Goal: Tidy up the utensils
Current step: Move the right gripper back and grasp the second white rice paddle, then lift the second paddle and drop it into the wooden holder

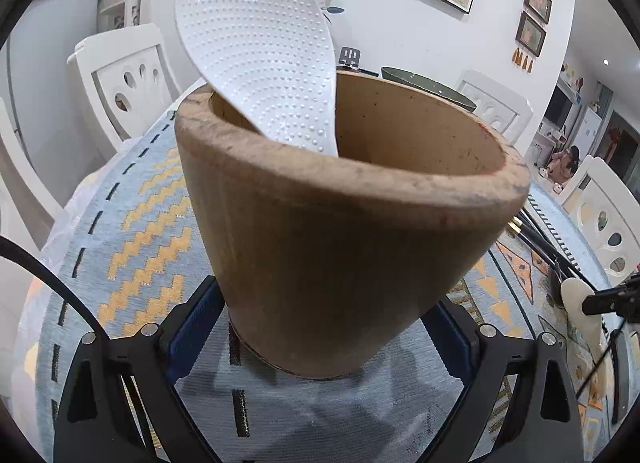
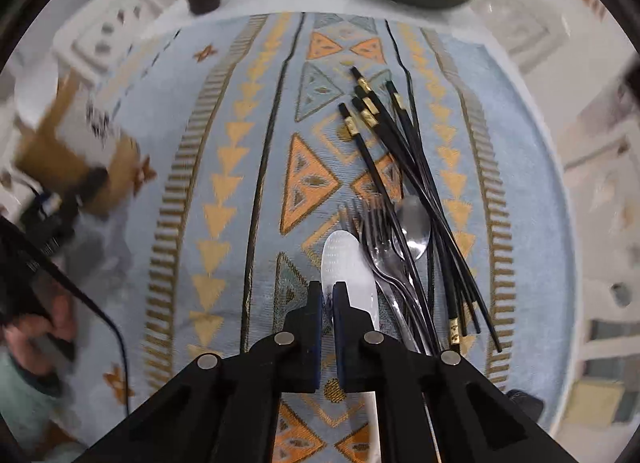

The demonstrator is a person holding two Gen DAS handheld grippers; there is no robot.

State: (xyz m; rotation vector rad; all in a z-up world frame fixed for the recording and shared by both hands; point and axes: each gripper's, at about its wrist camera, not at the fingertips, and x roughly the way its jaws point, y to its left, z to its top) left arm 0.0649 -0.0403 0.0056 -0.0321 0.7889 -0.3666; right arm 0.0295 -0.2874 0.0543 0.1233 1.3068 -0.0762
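Left wrist: left gripper, jaws spread, brackets the tilted wooden holder on the tablecloth; one white rice paddle stands inside.

Right wrist: right gripper pinches a second paddle; chopsticks, forks and spoon lie unsorted beside it.

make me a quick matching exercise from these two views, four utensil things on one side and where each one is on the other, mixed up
Things:
1. dimpled white rice paddle
2. wooden holder
3. black chopsticks
4. forks

Places:
A. between the open jaws of the left gripper
B. lying on the cloth just right of the flat white utensil that the right gripper is closed over
C. standing inside the holder, head sticking up
D. loose pile on the patterned cloth, gold-banded ends pointing away

Pairs: 1-C, 2-A, 3-D, 4-B
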